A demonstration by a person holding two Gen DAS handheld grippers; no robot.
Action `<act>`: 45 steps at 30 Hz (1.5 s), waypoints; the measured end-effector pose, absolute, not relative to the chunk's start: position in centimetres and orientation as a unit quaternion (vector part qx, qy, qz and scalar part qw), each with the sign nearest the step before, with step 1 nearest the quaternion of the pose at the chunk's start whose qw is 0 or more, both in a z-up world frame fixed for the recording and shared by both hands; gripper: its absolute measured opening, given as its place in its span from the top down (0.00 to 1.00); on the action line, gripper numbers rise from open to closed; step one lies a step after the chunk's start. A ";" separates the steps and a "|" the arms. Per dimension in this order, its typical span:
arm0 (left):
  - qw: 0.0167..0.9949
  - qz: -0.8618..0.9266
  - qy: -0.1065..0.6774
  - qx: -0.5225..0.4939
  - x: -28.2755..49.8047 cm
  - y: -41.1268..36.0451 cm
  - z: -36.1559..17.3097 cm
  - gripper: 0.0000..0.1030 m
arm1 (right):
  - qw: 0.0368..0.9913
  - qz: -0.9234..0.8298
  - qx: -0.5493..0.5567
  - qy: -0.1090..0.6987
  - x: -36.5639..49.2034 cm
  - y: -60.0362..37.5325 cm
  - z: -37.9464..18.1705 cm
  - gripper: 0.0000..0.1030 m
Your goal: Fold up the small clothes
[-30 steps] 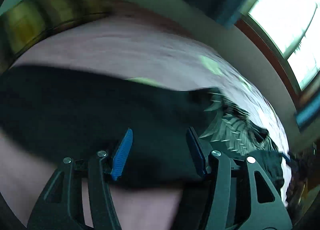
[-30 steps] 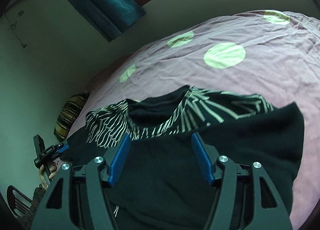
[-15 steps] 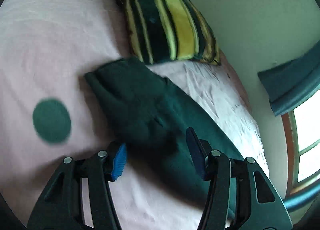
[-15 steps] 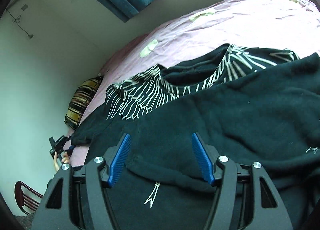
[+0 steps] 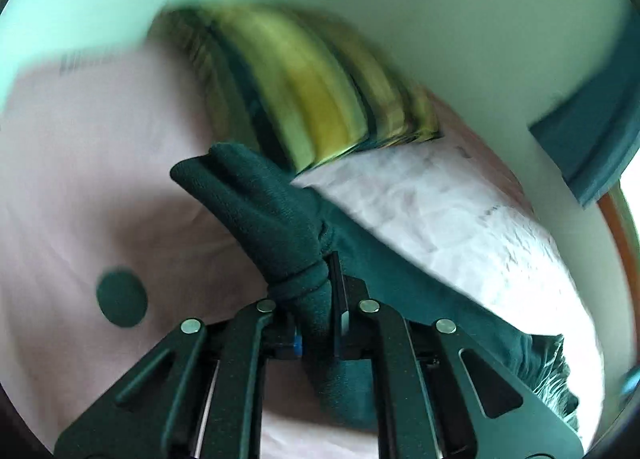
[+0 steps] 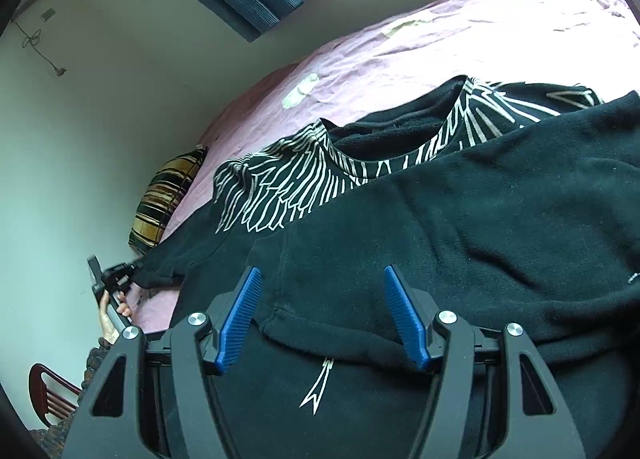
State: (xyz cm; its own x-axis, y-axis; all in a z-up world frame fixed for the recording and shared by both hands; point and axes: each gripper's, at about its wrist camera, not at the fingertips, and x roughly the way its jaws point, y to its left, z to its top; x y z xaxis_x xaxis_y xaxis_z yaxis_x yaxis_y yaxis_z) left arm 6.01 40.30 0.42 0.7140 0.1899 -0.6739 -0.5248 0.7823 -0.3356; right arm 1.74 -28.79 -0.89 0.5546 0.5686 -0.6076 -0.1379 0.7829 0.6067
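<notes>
1. The black sweatshirt [image 6: 460,227] is spread on the pink bed [image 6: 400,55]. Its patterned collar is turned toward the far side, and its long axis across the sleeves runs left to right.
2. The left sleeve [image 5: 272,219] is stretched out toward the striped pillow [image 5: 320,99]. Its cuff end is bunched between the left tongs [image 5: 316,315], with the sleeve running back from there toward the body of the garment, at lower right in the left wrist view.
3. Left tongs: pressed together, pinching the cuff (fabric is wadded at the tips, and the blue pads are almost hidden).
4. Right tongs [image 6: 324,319]: spread wide and holding nothing. They are poised just over a folded edge of dark fabric near the hem; contact cannot be told.
5. Judgement: the left tongs are the nearer to the sleeve, so the sleeve would be carried inward across the chest, toward the right tongs. The right tongs are judged placed to steady the body.
6. Risk noted: the bunched cuff may land crumpled.
</notes>
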 end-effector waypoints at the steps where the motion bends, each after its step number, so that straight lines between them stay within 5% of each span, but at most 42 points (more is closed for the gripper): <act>1: 0.900 0.195 0.308 -0.237 6.3 38.6 2.3 0.92 | 0.846 0.211 0.253 0.420 1.4 -29.0 -0.6 0.38; 7: 0.952 0.107 0.252 -0.136 7.8 25.4 11.7 0.92 | 0.852 0.222 0.254 0.401 -0.3 -30.2 0.6 0.38; 12: 0.965 -0.012 0.254 -0.064 8.5 10.3 14.6 0.92 | 0.849 0.220 0.273 0.394 -1.5 -32.1 0.5 0.37; 23: 0.921 -0.145 0.359 0.048 10.1 -14.4 3.3 0.92 | 0.837 0.203 0.320 0.395 -3.5 -36.5 -1.5 0.36; 29: 0.883 -0.156 0.434 0.087 9.1 -18.5 -4.2 0.84 | 0.822 0.194 0.355 0.400 -3.6 -38.6 -3.1 0.36; 32: 0.891 -0.188 0.408 0.073 7.6 -18.3 -2.8 0.56 | 0.813 0.194 0.375 0.402 -3.6 -39.4 -3.8 0.35; 35: 0.902 -0.214 0.369 0.068 6.2 -19.1 -0.3 0.43 | 0.805 0.189 0.389 0.406 -3.3 -39.7 -4.3 0.34; 45: 0.930 -0.200 0.309 0.016 2.8 -10.5 4.8 0.34 | 0.780 0.210 0.427 0.407 0.4 -39.2 -3.9 0.34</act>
State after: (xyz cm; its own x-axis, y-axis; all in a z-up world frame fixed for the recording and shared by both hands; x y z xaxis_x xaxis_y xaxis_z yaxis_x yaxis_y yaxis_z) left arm 2.77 -10.51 4.82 0.7293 -0.3618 -0.5807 0.3811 0.9197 -0.0944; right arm 0.36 -39.24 -3.91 0.5804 0.6753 -0.4550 0.0193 0.5472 0.8367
